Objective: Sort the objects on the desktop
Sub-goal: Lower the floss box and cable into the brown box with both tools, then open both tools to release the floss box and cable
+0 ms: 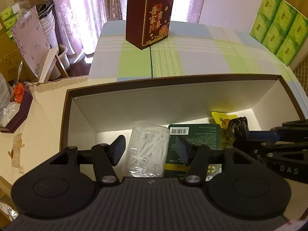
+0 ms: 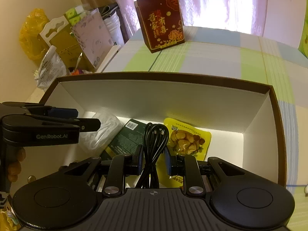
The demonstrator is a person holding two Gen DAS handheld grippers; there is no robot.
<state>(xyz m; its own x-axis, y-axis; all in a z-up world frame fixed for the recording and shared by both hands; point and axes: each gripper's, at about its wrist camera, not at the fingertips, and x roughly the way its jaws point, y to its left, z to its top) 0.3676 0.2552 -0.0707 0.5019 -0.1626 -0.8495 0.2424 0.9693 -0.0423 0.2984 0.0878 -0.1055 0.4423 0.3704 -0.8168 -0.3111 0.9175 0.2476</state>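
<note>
A large box with a brown rim (image 1: 173,78) (image 2: 163,75) and white inside stands on the checked tablecloth. In it lie a clear plastic case of white picks (image 1: 147,152) (image 2: 102,130), a flat dark green package (image 1: 194,134) (image 2: 127,136) and a yellow snack packet (image 1: 219,117) (image 2: 188,138). My left gripper (image 1: 151,150) (image 2: 86,119) is open inside the box, its fingers on either side of the clear case. My right gripper (image 2: 154,161) (image 1: 248,138) is shut on a coiled black cable (image 2: 154,140) (image 1: 238,127), low over the green package and the snack packet.
A dark red gift bag (image 1: 152,19) (image 2: 161,19) stands on the table beyond the box. Green tissue packs (image 1: 279,27) are stacked at the far right. A purple box of small items (image 1: 17,111) and cartons (image 2: 90,36) crowd the left side.
</note>
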